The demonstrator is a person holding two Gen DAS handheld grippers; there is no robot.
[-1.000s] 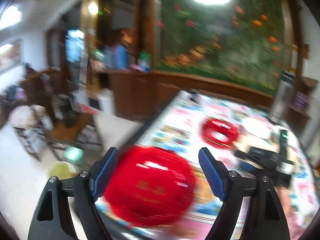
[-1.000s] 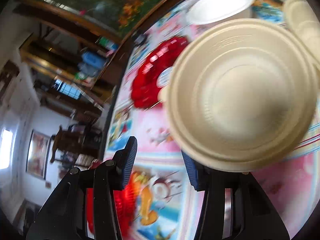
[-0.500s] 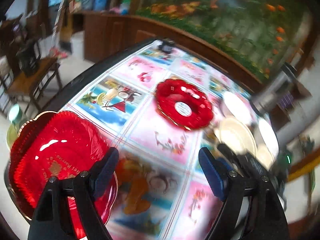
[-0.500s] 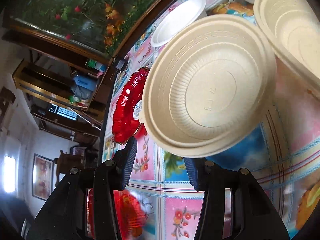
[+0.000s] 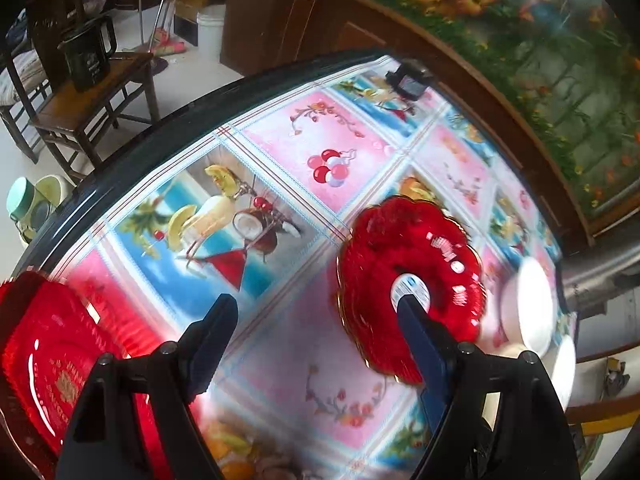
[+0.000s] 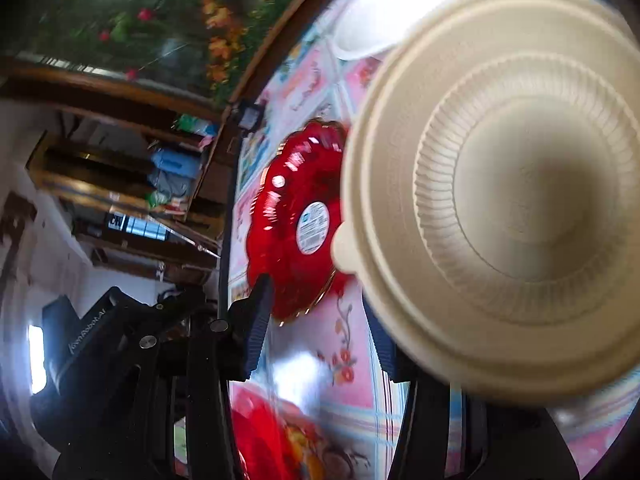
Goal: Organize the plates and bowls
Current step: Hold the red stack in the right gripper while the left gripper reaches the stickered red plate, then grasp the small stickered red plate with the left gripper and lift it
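A round table (image 5: pixel 132 148) under a pink-and-blue fruit-print cloth bore two scalloped red plastic plates (image 5: pixel 408 280) (image 5: pixel 52 368) and white bowls (image 5: pixel 528 304).

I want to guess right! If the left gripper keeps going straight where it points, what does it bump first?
Probably the flowery tablecloth: the open left gripper points at bare cloth. The red scalloped plate sits just right of that line, though depth is unclear.
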